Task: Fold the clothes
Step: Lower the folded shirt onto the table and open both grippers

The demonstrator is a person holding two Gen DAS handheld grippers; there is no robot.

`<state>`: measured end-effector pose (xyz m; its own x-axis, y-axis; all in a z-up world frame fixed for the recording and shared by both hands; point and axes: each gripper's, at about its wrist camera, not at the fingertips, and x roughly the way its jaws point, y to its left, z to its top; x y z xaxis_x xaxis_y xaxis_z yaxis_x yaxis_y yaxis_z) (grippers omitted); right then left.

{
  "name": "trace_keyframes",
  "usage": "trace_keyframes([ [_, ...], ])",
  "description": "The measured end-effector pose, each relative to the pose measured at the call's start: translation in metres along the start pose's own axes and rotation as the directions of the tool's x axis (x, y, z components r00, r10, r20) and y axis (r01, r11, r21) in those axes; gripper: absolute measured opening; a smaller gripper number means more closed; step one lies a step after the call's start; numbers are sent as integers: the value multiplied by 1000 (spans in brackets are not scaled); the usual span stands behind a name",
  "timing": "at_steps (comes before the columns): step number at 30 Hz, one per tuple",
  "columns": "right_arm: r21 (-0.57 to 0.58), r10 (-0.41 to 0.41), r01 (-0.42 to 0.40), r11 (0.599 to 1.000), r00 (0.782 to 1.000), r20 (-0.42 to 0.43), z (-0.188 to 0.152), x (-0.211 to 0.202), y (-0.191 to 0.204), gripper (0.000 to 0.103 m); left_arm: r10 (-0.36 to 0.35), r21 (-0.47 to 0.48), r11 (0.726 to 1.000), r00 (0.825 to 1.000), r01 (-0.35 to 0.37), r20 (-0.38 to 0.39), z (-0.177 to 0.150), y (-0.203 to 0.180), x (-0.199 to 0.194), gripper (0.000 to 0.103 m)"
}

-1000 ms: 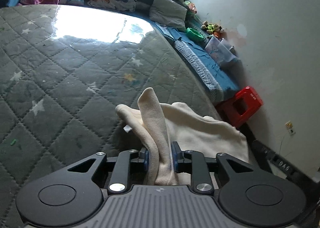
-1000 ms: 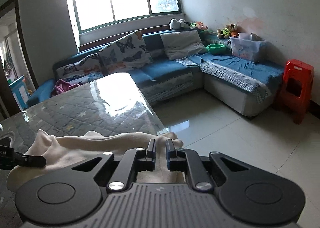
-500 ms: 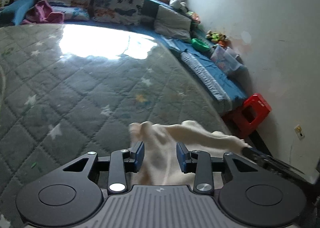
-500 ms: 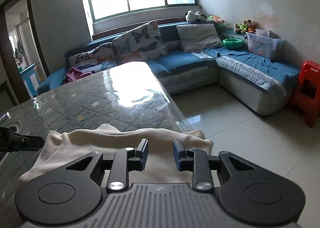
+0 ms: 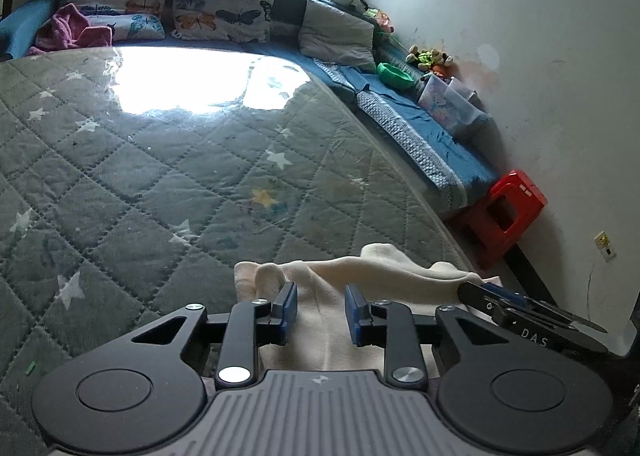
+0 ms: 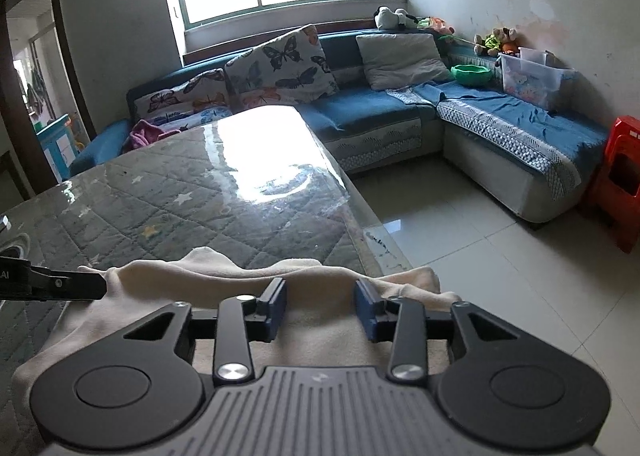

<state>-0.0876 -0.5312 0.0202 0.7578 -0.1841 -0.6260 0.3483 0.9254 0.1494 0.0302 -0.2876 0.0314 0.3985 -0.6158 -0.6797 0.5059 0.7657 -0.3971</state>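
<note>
Far left on the blue sectional sofa (image 6: 360, 116) lies a crumpled magenta cloth (image 5: 74, 28), beside two butterfly-print cushions (image 5: 224, 10). The grey quilted, star-patterned tabletop under a glossy clear cover (image 5: 160, 176) fills the left and middle of both views, with window glare on its far end.

At the tabletop's near right edge lies the cream fleece garment (image 5: 360, 272), bunched into soft ridges, its right end reaching the table's corner and drooping a little over it in the right wrist view (image 6: 412, 280).

The left gripper (image 5: 320, 312) hovers over the garment's left end with its blue-padded fingers (image 5: 289, 306) spread apart, cloth showing between them but not pinched. The right gripper (image 6: 320, 308) sits over the garment's right part, its fingers (image 6: 366, 306) likewise wide apart and gripping nothing. Each gripper's tip shows at the edge of the other's view.

Further right are a grey cushion (image 6: 404, 56), a green bowl (image 6: 472, 74), a clear plastic storage box (image 6: 532, 76), and a red plastic stool (image 5: 512, 212) against the white wall.
</note>
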Motion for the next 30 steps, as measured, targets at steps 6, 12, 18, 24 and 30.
trace_keyframes([
  [6,-36,-9,9,999,1000,-1,1,0,5,45,-1,5,1000,1000,1,-1,-3,1,-3,28],
  [12,-85,8,-7,996,1000,3,-9,-22,16,49,-13,35,999,1000,13,17,-8,-3,-16,28],
  [18,-123,51,-51,991,999,-7,-28,-45,30,51,-20,125,992,999,15,42,-23,-15,-33,29],
  [24,-146,67,-67,987,998,-3,-48,-66,38,54,-12,223,975,998,-1,57,-46,-24,-44,30],
  [30,-195,29,-23,980,999,28,-68,-85,48,54,-2,290,957,997,-21,80,-67,-28,-53,30],
])
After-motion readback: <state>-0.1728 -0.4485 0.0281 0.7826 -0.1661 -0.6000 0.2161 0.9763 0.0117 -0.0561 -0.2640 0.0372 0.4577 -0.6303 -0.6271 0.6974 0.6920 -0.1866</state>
